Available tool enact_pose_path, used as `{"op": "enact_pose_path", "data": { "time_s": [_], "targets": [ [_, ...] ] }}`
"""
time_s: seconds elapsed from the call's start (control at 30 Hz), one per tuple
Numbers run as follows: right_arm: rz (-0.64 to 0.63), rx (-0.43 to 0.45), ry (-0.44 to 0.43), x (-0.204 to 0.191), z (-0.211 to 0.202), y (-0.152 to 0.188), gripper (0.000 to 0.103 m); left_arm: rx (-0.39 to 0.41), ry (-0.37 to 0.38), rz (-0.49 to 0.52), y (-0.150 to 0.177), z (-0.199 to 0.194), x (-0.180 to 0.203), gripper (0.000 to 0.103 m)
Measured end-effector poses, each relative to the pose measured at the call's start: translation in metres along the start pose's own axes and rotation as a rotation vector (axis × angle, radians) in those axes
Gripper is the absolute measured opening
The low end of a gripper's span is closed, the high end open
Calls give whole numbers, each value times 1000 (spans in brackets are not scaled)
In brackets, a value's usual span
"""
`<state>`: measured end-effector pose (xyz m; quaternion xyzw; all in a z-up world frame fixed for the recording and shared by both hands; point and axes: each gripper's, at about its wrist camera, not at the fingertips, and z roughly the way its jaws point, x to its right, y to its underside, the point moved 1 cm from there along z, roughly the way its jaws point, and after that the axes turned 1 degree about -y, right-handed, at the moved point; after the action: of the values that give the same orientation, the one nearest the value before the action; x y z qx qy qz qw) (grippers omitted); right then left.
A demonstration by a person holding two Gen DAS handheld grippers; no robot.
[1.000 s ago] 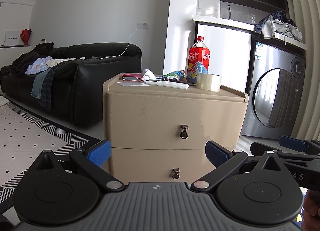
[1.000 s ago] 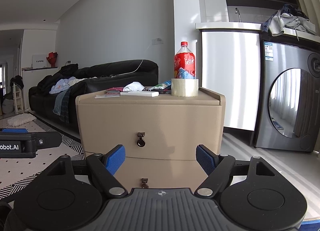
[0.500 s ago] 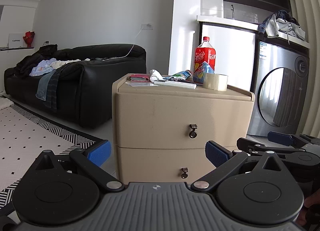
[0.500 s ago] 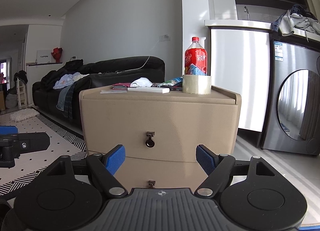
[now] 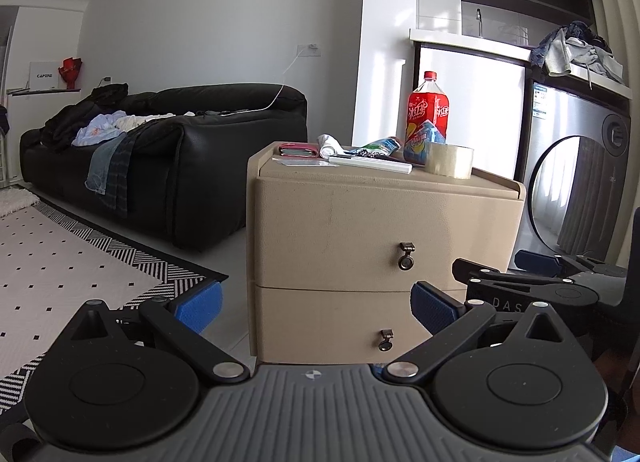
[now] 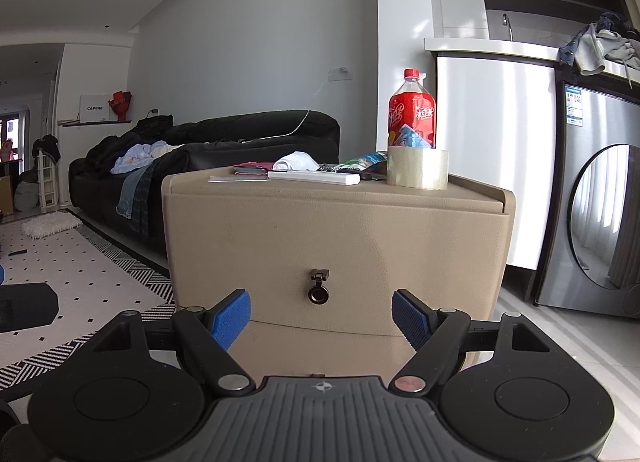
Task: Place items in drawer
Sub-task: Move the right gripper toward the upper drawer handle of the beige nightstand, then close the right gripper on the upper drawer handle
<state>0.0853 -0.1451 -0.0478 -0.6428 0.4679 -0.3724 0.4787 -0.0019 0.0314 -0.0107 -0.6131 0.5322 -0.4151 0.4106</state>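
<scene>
Hovering with fingers spread wide and empty, the right gripper (image 6: 322,312) sits just in front of the top drawer's ring pull (image 6: 319,294). Left gripper (image 5: 316,304) is spread too, further back. Tape roll (image 6: 417,168), red bottle (image 6: 412,114) sit up on the cabinet (image 6: 340,238) surface.

Beige cabinet (image 6: 336,230), top holds: bottle (image 6: 412,114) at 1 o'clock, tape roll (image 6: 417,168), white box (image 6: 314,177), cloth (image 6: 296,161), packets (image 6: 362,161), wallet (image 6: 250,168).
</scene>
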Motion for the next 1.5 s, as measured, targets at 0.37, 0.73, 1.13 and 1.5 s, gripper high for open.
{"op": "enact_pose_path", "data": {
  "time_s": [0.37,0.73,1.13,1.5],
  "targets": [
    [3,9,37,1,41,-6,81,-17,-24,-25,3,9,-11,103],
    [26,7,45,3,66,-9,81,1,-40,-66,3,15,-21,103],
    [22,14,67,1,96,-7,81,-18,-60,-77,8,21,-25,103],
    [50,-14,99,1,131,1,62,-36,-60,-72,11,29,-27,103]
  ]
}}
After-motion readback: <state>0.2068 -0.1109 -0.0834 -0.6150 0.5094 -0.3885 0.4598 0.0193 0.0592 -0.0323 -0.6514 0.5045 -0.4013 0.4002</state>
